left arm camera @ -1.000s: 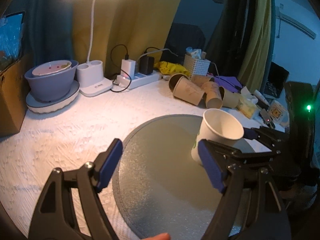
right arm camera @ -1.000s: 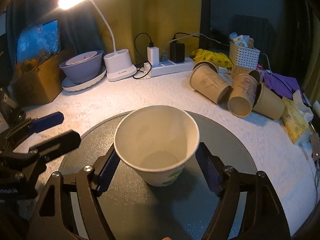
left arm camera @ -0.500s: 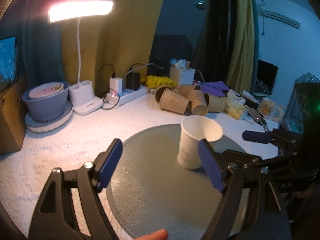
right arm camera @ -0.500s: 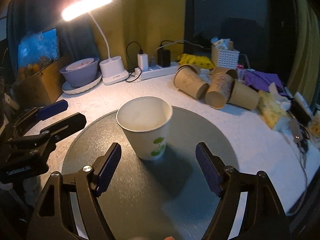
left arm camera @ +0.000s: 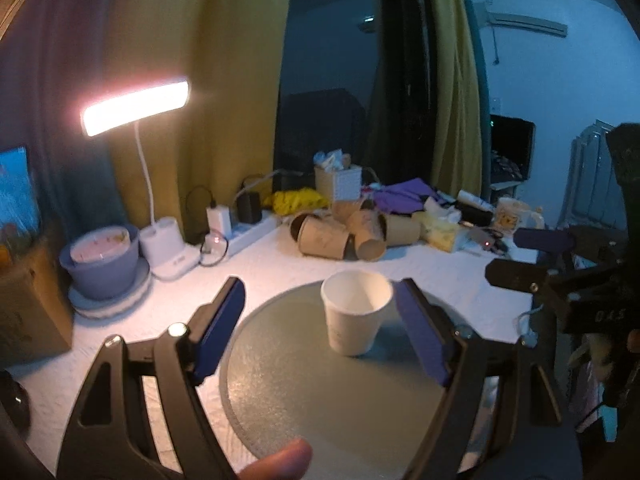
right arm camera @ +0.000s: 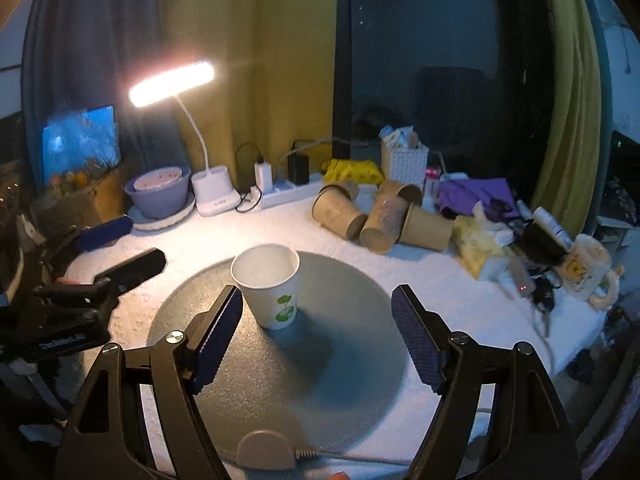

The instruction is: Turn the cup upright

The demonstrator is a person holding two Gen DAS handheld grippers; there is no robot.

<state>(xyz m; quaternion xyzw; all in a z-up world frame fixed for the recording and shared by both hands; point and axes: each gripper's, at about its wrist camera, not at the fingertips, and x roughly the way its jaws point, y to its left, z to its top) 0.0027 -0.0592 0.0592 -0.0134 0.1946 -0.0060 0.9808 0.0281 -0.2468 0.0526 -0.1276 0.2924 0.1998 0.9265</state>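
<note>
The white paper cup [right arm camera: 269, 285] stands upright on the round grey mat [right arm camera: 344, 364], mouth up, nothing visible inside. Both the left gripper [left arm camera: 320, 330] and right gripper [right arm camera: 316, 336] hang wide open, holding nothing. Brown cups [right arm camera: 376, 216] lie tipped over near a stuffed white basket [right arm camera: 404, 162].

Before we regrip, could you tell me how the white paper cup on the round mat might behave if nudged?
The white paper cup looks empty and thin-walled, so probably light and easily crushed. Standing on its narrow base on the round mat, it may tip rather than slide.

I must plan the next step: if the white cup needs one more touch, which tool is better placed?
Probably left: in its view the white cup stands upright between the open left tool tips. The open right tool sits farther back.
</note>
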